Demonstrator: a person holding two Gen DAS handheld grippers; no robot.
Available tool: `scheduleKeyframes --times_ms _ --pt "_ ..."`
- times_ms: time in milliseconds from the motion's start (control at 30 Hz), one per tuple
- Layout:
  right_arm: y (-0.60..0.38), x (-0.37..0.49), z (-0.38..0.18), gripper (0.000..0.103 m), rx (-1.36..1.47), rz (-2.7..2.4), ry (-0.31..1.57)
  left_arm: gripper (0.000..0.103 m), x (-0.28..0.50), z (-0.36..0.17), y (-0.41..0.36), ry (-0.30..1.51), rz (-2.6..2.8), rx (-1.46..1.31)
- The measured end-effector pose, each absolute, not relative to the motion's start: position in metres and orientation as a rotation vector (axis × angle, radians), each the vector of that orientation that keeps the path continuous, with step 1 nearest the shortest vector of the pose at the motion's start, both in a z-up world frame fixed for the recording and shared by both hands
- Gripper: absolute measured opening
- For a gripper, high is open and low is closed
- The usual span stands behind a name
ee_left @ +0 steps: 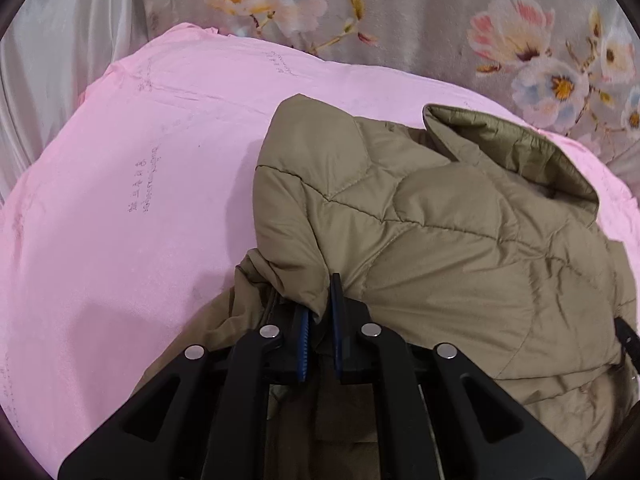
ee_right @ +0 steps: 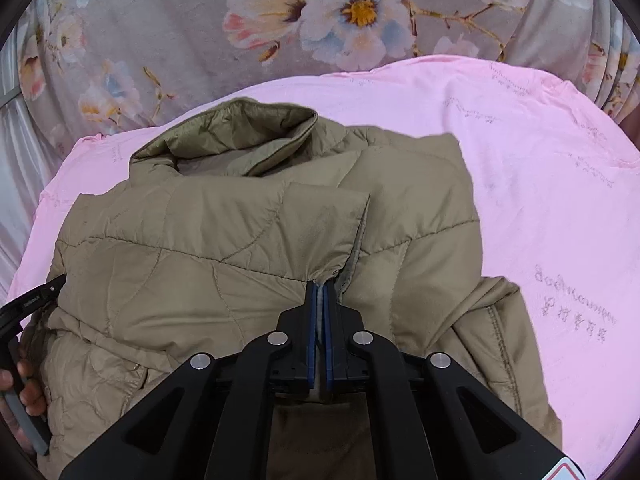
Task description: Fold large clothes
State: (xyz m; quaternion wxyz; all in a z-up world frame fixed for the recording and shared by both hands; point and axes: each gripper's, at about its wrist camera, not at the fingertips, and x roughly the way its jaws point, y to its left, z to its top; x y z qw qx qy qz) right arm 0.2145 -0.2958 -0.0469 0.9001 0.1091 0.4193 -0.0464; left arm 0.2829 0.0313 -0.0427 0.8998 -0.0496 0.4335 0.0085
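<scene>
A khaki quilted jacket (ee_left: 440, 232) lies on a pink sheet (ee_left: 140, 184), collar toward the far side. My left gripper (ee_left: 322, 300) is shut on a bunched fold of the jacket's left edge, with the fabric pinched between its blue pads. From the right wrist view, the same jacket (ee_right: 248, 240) spreads over the pink sheet (ee_right: 540, 200), collar (ee_right: 240, 136) at the top. My right gripper (ee_right: 321, 292) is shut on a thin fabric edge near the jacket's front opening. The left gripper's black frame (ee_right: 24, 312) and a hand (ee_right: 28, 384) show at the left edge.
A grey floral blanket (ee_left: 420, 12) lies beyond the pink sheet, also seen as floral blanket (ee_right: 200, 32). Pale satin cloth (ee_left: 52, 52) hangs at the far left. Bare pink sheet stretches left of the jacket in the left wrist view and right of it in the right wrist view.
</scene>
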Motion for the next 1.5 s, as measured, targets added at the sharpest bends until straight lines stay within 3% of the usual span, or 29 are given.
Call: scheduleKeyframes --times_ms 267,367,433,500,733,900,1100,1500 --pt "-0.301 0.216 -0.052 0.002 0.296 -0.066 0.892 0.010 0.281 -0.041 0.027 0.886 0.038 -0.065" --pt "-0.300 0.206 -0.041 0.007 0.256 -0.090 0.911 0.023 0.274 -0.029 0.029 0.884 0.046 -0.039" --pt "-0.299 0.191 -0.024 0.029 0.210 -0.129 0.883 0.036 0.260 -0.010 0.034 0.857 0.039 -0.008" --pt "-0.298 0.183 -0.007 0.036 0.169 -0.148 0.839 0.040 0.246 0.015 0.037 0.788 0.036 0.030" --pt "-0.266 0.232 0.044 0.036 0.105 -0.079 0.761 0.041 0.286 0.079 -0.013 0.714 -0.014 0.068" --pt "-0.243 0.272 0.014 0.036 0.083 -0.054 0.816 0.041 0.334 0.040 -0.056 0.827 -0.015 0.068" --pt "-0.235 0.266 -0.037 0.036 0.065 -0.047 0.872 0.042 0.326 -0.020 -0.063 0.878 -0.006 0.091" --pt "-0.232 0.254 -0.048 0.036 0.065 -0.072 0.857 0.043 0.314 -0.031 -0.062 0.856 -0.007 0.089"
